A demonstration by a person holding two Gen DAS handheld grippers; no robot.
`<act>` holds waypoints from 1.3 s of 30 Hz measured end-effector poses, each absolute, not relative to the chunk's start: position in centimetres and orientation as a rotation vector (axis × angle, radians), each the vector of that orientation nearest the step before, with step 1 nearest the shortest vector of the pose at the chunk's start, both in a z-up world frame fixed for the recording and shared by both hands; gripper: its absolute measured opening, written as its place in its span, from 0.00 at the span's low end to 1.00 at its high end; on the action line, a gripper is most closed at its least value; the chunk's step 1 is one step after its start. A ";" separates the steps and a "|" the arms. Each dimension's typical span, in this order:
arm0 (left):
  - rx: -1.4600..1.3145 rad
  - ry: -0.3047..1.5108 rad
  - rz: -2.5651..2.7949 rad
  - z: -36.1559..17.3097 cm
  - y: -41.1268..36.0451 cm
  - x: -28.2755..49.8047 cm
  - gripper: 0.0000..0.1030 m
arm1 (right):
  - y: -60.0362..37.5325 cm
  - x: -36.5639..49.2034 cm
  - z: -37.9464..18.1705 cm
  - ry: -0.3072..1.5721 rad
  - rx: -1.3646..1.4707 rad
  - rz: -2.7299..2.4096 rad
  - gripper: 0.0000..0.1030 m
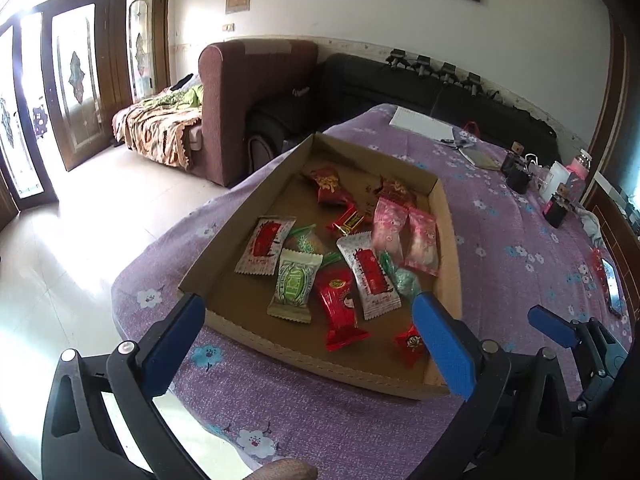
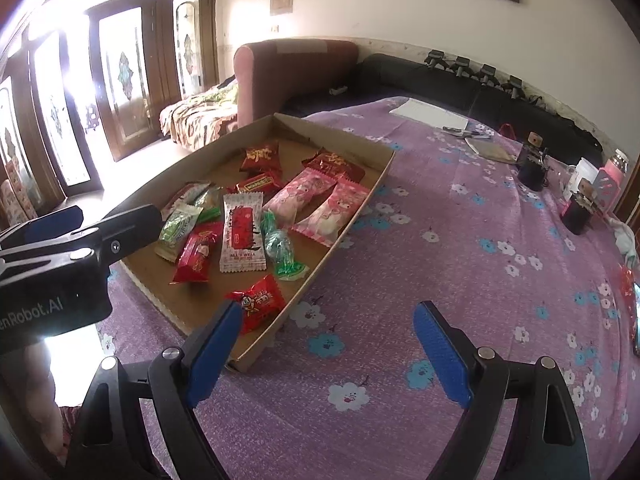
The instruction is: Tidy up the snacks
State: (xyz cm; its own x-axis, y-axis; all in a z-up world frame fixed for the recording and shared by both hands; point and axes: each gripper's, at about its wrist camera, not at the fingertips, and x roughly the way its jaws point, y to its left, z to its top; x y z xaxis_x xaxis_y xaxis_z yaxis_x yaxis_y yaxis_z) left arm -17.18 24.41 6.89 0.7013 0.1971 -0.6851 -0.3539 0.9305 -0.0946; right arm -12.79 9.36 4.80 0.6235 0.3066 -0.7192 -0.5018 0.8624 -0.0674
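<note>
- Left tongs (image 1: 308, 336) are hanging with blue pads wide apart and nothing between them, straddling the near edge of the cardboard tray (image 1: 248, 216).
- Right tongs (image 2: 328, 344) are also spread apart and empty, hovering over the purple flowered cloth (image 2: 460, 240) just right of the tray's near corner.
- The tray is sitting on the cloth-covered counter, with all the snacks loose inside it.
- Nearest snack is the small red packet (image 2: 260, 308), lying in the near corner, just ahead-left of the right tongs' left pad; in the left view it is sitting just beside the left tongs' right pad.
- Next out are the red long packet (image 1: 340, 312) and the white-red packet (image 1: 370, 280), both lying lengthwise, running away from the left tongs; the green-white packet (image 1: 294, 284) is lying beside them.
- Farther off, the two pink packets (image 1: 404, 236) are lying side by side along the right wall.
- Judgement: the left tongs are facing into the tray and look nearer to most snacks; the right tongs would need to shift left for the corner packet.
- Notebook (image 1: 422, 124) is lying well beyond the tray.
</note>
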 end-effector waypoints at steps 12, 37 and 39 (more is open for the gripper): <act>-0.228 0.755 0.291 6.6 24.4 -17.1 1.00 | 9.6 -12.7 4.7 0.778 -0.271 0.469 0.86; -0.251 0.784 0.273 6.1 24.2 -17.5 1.00 | 9.7 -13.5 4.4 0.782 -0.276 0.474 0.86; -0.251 0.785 0.274 6.0 24.3 -17.6 1.00 | 9.7 -13.6 4.4 0.783 -0.275 0.475 0.86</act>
